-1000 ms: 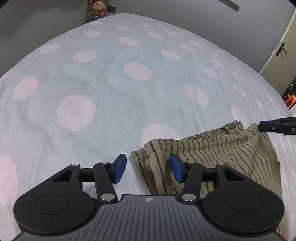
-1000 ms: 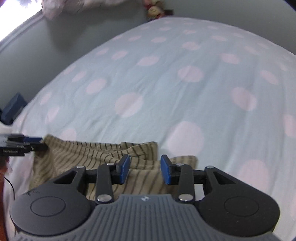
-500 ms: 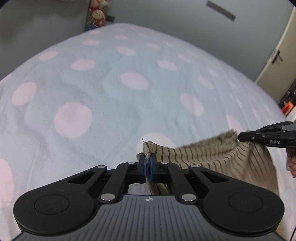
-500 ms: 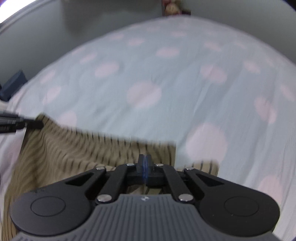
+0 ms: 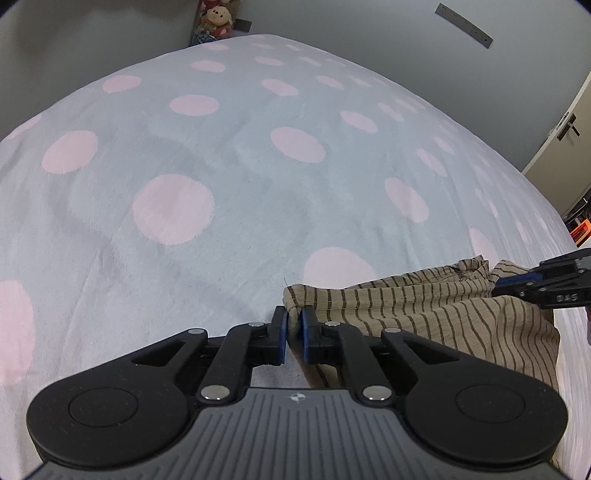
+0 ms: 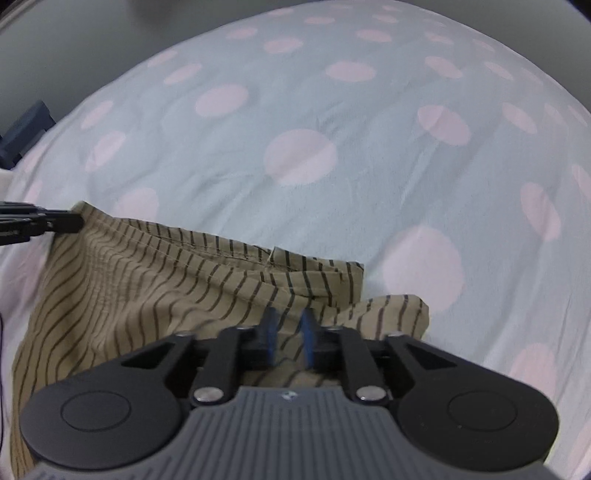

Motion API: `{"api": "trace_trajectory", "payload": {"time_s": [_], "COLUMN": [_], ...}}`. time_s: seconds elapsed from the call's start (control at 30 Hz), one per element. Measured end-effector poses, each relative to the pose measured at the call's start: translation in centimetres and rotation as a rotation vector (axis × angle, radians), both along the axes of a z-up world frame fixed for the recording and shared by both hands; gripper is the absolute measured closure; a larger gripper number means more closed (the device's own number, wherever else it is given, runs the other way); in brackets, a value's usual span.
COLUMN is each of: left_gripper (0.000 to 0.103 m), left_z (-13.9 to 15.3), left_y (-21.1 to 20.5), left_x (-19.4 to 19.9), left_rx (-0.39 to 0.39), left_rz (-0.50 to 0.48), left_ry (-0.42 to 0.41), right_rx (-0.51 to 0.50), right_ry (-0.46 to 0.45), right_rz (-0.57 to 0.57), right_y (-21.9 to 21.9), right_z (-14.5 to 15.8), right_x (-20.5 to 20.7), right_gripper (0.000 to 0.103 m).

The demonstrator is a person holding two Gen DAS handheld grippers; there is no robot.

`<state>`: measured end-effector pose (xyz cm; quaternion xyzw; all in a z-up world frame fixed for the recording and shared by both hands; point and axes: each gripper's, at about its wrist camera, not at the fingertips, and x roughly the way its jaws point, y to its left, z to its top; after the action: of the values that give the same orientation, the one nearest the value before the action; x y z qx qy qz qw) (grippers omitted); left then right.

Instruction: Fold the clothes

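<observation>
A tan garment with dark stripes (image 5: 443, 317) lies bunched on the pale blue bed cover with pink dots (image 5: 229, 236). My left gripper (image 5: 293, 332) is shut on its near left corner, with cloth pinched between the blue pads. In the right wrist view the same garment (image 6: 147, 280) spreads to the left, and my right gripper (image 6: 289, 332) holds a fold at its right end, the pads a little apart with cloth between them. Each gripper shows at the other view's edge: the right gripper (image 5: 496, 291) and the left gripper (image 6: 79, 221), both at the cloth's edge.
The bed cover stretches far ahead in both views. A plush toy (image 5: 218, 22) sits past the far end against the grey wall. A door with a handle (image 5: 565, 125) and an orange item (image 5: 580, 232) are on the right. A dark blue object (image 6: 26, 125) lies off the bed's left.
A second ago both grippers were open over the garment's edge. They closed on it and pulled it taut between them. The cloth now sags in folds, and the right pads stand slightly wider.
</observation>
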<state>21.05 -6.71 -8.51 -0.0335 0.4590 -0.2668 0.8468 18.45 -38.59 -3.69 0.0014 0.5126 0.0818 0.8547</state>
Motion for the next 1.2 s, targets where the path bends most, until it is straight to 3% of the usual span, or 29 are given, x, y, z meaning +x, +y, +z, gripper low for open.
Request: {"api": "trace_trajectory", "payload": {"time_s": [0.1,0.23,0.3,0.37,0.43,0.53,0.7,0.93,1.13,1.2], "left_gripper": [0.097,0.097,0.097,0.098,0.098,0.1,0.101,0.1,0.085,0.084], "left_z": [0.0,0.0,-0.1,-0.1,0.0,0.1,1.1,0.1,1.0,1.8], "left_y": [0.0,-0.1,-0.1,-0.1,-0.2,-0.2,-0.1,-0.4,0.9,1.4], "left_x": [0.0,0.0,0.1,0.0,-0.1,-0.4,-0.7,-0.2,-1.1,-1.9], "left_rx": [0.003,-0.003,-0.004,0.001,0.008,0.018,0.002,0.059,0.074,0.073], "left_rz": [0.001,0.007,0.004,-0.001,-0.004,-0.008,0.02,0.053,0.079,0.082], "left_ry": [-0.001,0.003,0.002,-0.003,-0.01,-0.024,-0.056,-0.025,-0.034,-0.053], "right_rx": [0.032,-0.005,-0.037,-0.053,-0.069,-0.053,-0.06,-0.066,-0.045,-0.054], "right_ry": [-0.052,-0.042,-0.024,-0.011,0.001,-0.025,-0.116,-0.175,-0.203,-0.213], "right_rz": [-0.036,0.022,0.063,0.078,0.093,0.074,0.043,0.006,-0.043,-0.036], "right_y": [-1.0,-0.1,0.7,1.2,1.6,1.5,1.6,2.1,1.6,1.5], "right_z": [0.9,0.4,-0.5,-1.6,-2.6,-2.0,0.0,0.6,1.4,2.1], "right_x": [-0.3,0.8,0.9,0.9,0.8,0.6,0.8,2.8,2.0,1.0], "right_gripper": [0.069,0.058,0.058,0.061,0.093,0.099,0.101,0.1,0.092,0.089]}}
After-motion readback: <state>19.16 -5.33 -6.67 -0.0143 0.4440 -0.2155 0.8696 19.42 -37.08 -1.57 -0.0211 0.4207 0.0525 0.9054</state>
